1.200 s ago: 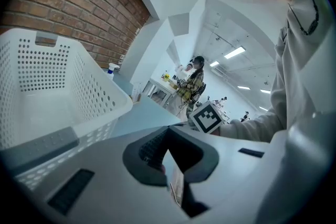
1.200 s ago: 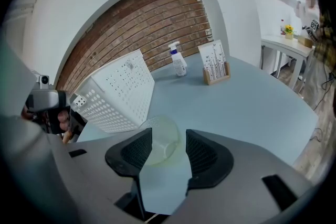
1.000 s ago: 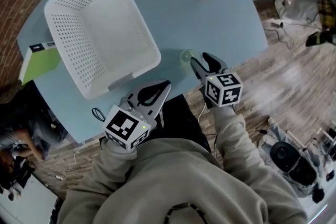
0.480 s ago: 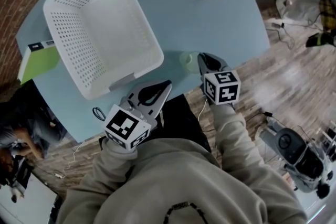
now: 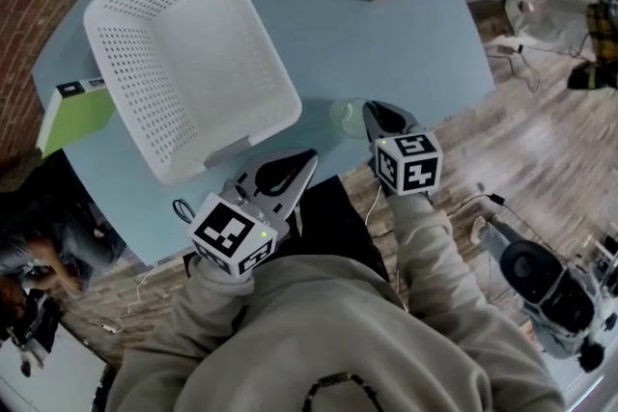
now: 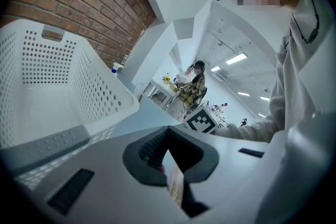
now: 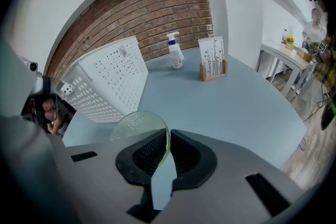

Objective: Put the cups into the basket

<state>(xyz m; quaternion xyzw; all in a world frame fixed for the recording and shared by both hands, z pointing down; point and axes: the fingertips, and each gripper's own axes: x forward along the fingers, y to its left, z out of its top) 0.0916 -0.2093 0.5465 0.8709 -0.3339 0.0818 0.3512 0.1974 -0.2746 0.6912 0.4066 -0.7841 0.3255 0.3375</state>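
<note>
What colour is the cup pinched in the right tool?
The cup is pale, see-through green, shown best in the right gripper view.

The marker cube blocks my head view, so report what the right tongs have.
Observer: In the right gripper view, the right tongs have just closed on the clear cup, pinching its wall.
Operator: Now check the left tongs.
Observer: The left gripper view shows the left tongs together with nothing between them, facing the white basket.
</note>
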